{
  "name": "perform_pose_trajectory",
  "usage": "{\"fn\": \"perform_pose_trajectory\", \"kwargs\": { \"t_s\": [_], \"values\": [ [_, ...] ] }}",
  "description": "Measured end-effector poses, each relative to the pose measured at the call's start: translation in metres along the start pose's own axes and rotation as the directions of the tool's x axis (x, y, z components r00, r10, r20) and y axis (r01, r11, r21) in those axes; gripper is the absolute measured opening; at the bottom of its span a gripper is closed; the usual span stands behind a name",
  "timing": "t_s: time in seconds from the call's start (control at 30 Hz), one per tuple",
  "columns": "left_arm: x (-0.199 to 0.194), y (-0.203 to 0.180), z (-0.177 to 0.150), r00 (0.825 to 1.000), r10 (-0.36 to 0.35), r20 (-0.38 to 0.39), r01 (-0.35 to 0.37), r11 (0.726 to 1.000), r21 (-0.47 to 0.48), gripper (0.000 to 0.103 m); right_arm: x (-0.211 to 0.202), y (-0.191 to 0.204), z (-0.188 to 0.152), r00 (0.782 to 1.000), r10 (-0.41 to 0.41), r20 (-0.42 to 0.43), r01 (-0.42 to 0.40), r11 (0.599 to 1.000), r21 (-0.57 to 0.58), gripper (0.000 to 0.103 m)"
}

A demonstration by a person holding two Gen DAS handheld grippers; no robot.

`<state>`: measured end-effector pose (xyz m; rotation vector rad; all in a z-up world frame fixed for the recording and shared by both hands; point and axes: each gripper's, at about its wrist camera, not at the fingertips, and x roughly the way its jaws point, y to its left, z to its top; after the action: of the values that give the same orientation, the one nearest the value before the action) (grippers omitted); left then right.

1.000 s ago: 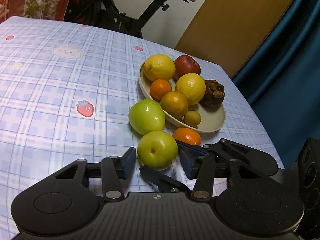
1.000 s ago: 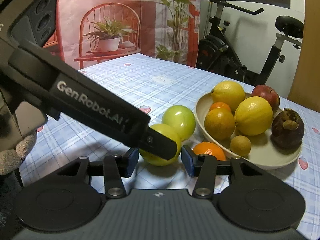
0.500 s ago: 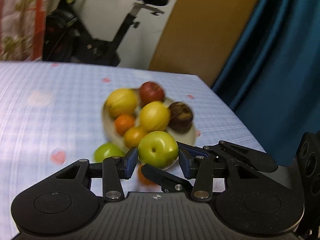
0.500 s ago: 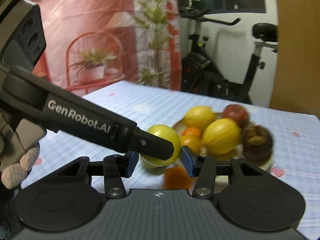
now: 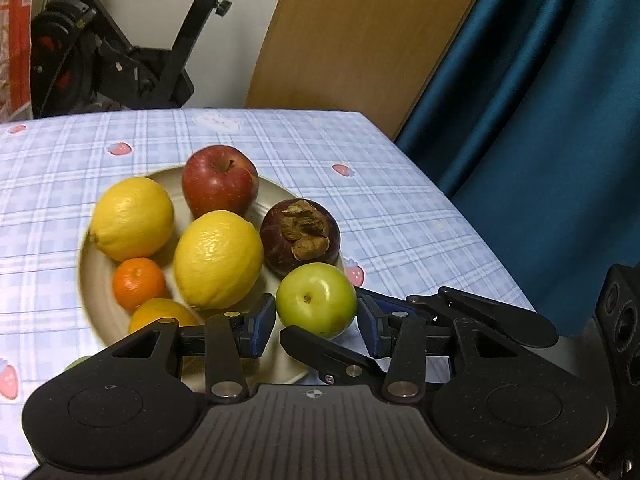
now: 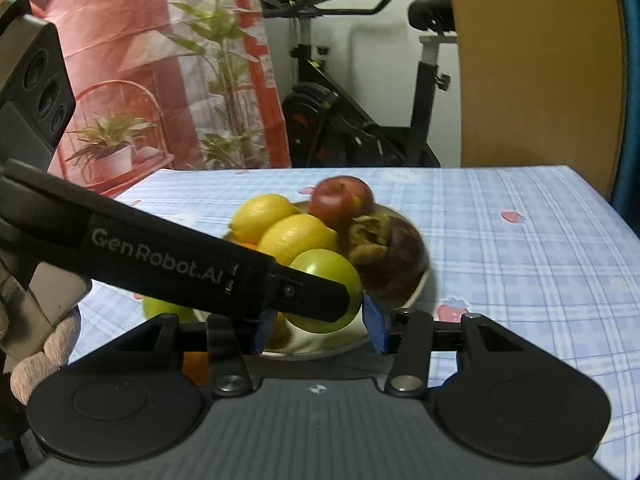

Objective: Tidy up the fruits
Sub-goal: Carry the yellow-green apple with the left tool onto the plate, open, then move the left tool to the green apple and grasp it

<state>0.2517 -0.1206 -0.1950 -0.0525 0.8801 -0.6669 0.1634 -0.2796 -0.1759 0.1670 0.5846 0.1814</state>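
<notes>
A green round fruit hangs just above the near rim of the beige plate. My left gripper is shut on it, blue pads at its sides. My right gripper is shut on the same green fruit; one of its fingers passes under the fruit. The left gripper's finger crosses in front of the fruit. The plate holds two lemons, a red apple, a mangosteen, a mandarin and an orange.
A second green fruit and an orange one lie on the checked tablecloth beside the plate. The table edge runs along the right, by a blue curtain. An exercise bike and a wooden board stand behind.
Both grippers lifted the green fruit off the tablecloth and carried it toward the plate. It now hangs at the plate's near rim, and the plate looms much closer.
</notes>
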Motion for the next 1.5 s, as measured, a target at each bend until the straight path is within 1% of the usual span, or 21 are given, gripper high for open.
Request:
{"fn": "perform_pose_trajectory", "kwargs": {
  "t_s": [0.13,0.43,0.7,0.8,0.93,1.13,1.3,1.5],
  "values": [
    [0.009,-0.001,0.004,1.000,0.005,-0.006,-0.005,1.000,-0.005,0.048,0.006,0.001,0.002,1.000,-0.020,-0.021,0.019,0.999,-0.030,0.050],
    [0.012,0.001,0.008,1.000,0.028,-0.015,-0.028,1.000,-0.011,0.048,0.019,0.008,0.006,0.997,-0.045,-0.069,0.039,0.996,-0.084,0.049],
    [-0.002,0.008,0.012,0.999,0.027,0.039,-0.026,0.999,-0.035,0.048,0.023,0.013,0.008,0.993,-0.077,-0.089,0.067,0.992,-0.107,0.050],
    [-0.013,0.011,0.015,0.998,0.023,0.056,-0.021,0.999,-0.037,0.048,0.018,0.014,0.010,0.993,-0.087,-0.076,0.079,0.992,-0.100,0.050],
    [-0.039,0.018,0.021,0.994,0.007,0.107,-0.005,1.000,-0.017,0.049,0.003,0.014,0.008,0.997,-0.064,-0.045,0.062,0.997,-0.052,0.050],
    [-0.075,0.029,0.030,0.985,0.026,0.170,-0.031,0.999,0.027,0.049,-0.013,0.026,0.003,1.000,-0.019,-0.010,0.019,1.000,-0.024,0.050],
    [-0.090,0.039,0.027,0.984,0.056,0.171,-0.065,0.997,0.051,0.049,-0.014,0.045,-0.001,0.999,0.043,-0.006,-0.043,0.998,-0.048,0.050],
    [-0.092,0.055,0.008,0.987,0.092,0.131,-0.100,0.993,0.061,0.049,-0.005,0.065,-0.010,0.996,0.085,-0.036,-0.087,0.993,-0.084,0.050]
  ]
}}
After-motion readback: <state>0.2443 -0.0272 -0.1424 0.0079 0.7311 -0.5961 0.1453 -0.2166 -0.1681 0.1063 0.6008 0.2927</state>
